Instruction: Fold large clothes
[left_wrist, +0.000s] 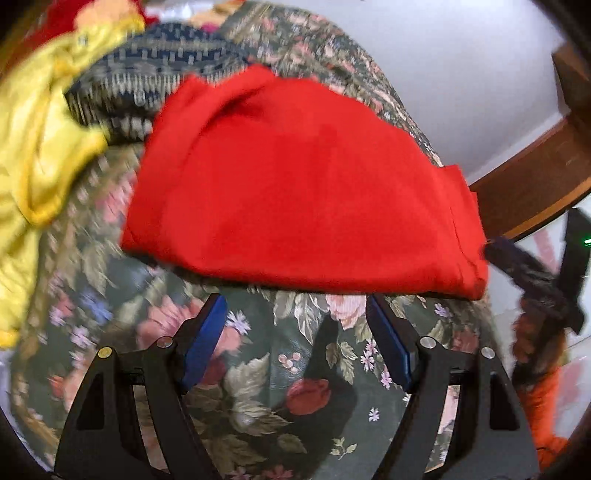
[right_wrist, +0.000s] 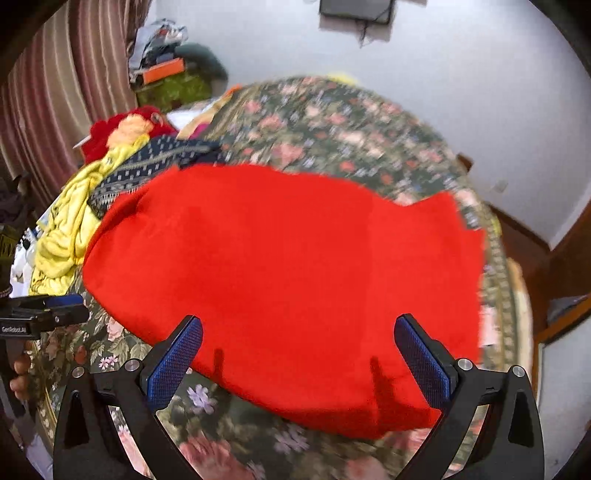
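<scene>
A red garment (left_wrist: 295, 184) lies folded flat on the floral bedspread (left_wrist: 280, 369), blurred by motion. My left gripper (left_wrist: 295, 308) is open just short of the garment's near edge, with only bedspread between its blue pads (left_wrist: 207, 339). In the right wrist view the same red garment (right_wrist: 288, 288) fills the middle. My right gripper (right_wrist: 299, 323) is open above its near part and its pads (right_wrist: 173, 362) hold nothing. The left gripper (right_wrist: 55, 310) shows at the left edge of that view, held by a hand (right_wrist: 20, 369).
A yellow garment (left_wrist: 33, 158) and a dark patterned cloth (left_wrist: 140, 77) are heaped to the left of the red one. A red and orange bundle (right_wrist: 125, 129) lies behind them. A wooden bed frame (left_wrist: 528, 184) and a white wall (right_wrist: 406, 74) border the right side. A striped curtain (right_wrist: 55, 92) hangs at left.
</scene>
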